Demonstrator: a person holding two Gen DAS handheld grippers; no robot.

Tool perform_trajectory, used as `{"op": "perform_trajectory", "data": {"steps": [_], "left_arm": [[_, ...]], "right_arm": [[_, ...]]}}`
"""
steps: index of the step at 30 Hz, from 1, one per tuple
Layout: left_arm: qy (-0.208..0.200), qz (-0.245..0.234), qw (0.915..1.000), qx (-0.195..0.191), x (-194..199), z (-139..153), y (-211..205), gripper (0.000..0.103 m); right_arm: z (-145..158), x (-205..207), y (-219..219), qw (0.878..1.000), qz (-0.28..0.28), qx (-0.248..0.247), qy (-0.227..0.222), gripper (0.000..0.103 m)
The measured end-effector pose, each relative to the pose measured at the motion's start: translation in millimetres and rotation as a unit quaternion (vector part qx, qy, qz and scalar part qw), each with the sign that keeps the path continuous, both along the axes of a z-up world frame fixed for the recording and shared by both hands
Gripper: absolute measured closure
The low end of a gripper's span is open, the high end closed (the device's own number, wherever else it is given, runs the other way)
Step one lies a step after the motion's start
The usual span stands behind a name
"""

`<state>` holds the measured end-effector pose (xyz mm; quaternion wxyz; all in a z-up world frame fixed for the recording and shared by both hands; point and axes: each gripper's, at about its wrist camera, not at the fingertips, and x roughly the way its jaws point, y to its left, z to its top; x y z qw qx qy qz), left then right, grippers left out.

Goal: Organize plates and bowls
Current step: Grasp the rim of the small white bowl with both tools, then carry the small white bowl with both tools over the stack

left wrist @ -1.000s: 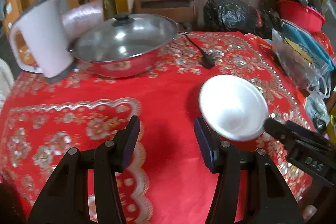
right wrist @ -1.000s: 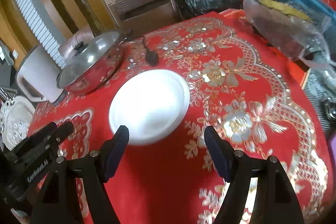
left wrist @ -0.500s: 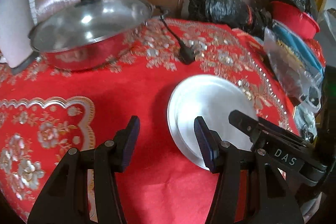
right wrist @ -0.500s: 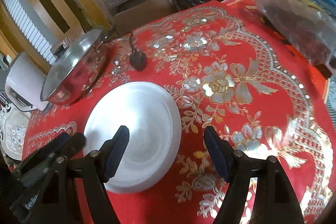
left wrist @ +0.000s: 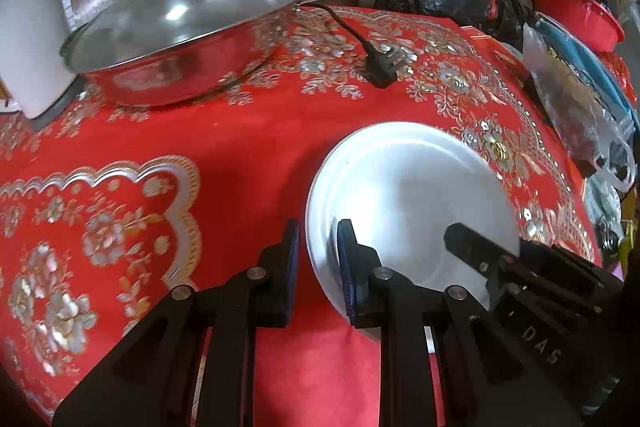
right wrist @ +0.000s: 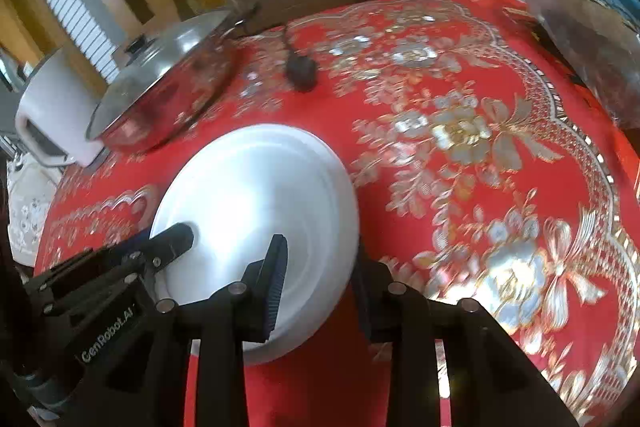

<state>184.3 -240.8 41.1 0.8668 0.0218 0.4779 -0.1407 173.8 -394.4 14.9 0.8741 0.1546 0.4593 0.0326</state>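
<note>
- Plate [left wrist: 412, 195]: white and round, it lies on the red patterned cloth [left wrist: 224, 155] of the counter, at about four o'clock in your left wrist view and seven o'clock in your right wrist view.
- Your left tool [left wrist: 318, 259] has just closed its jaws on the plate's near left rim, one blue pad outside the rim and one over the plate.
- Your right tool [right wrist: 320, 283] has just closed too, and it pinches the plate's near right rim: the left finger lies on top of the plate, the right finger sits against the outer edge.
- You see each tool in the other's view, both on the same plate from opposite sides.
- A steel pan with a glass lid [left wrist: 188, 31] stands at eleven o'clock from the plate, well apart.
- A black plug [left wrist: 384, 71] on its cord lies at twelve o'clock, between pan and plate.
- A white appliance [left wrist: 32, 39] stands just beside the pan, at nine o'clock from it.
</note>
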Motion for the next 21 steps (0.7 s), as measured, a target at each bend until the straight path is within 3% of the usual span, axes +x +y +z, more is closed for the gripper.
{"op": "perform_trajectory", "data": {"steps": [7, 21], "left_arm": [[-0.007, 0.004, 0.9997, 0.021, -32.6, 6.6, 32.8, 0.085], [-0.009, 0.061, 0.9980, 0.012, -101.3, 15.7, 137.3, 0.085]], "right_arm": [[3.5, -22.5, 42.6, 0.999, 0.041, -0.008, 0.002, 0.072], [0.7, -68.0, 132.7, 0.993, 0.120, 0.017, 0.007, 0.071]]}}
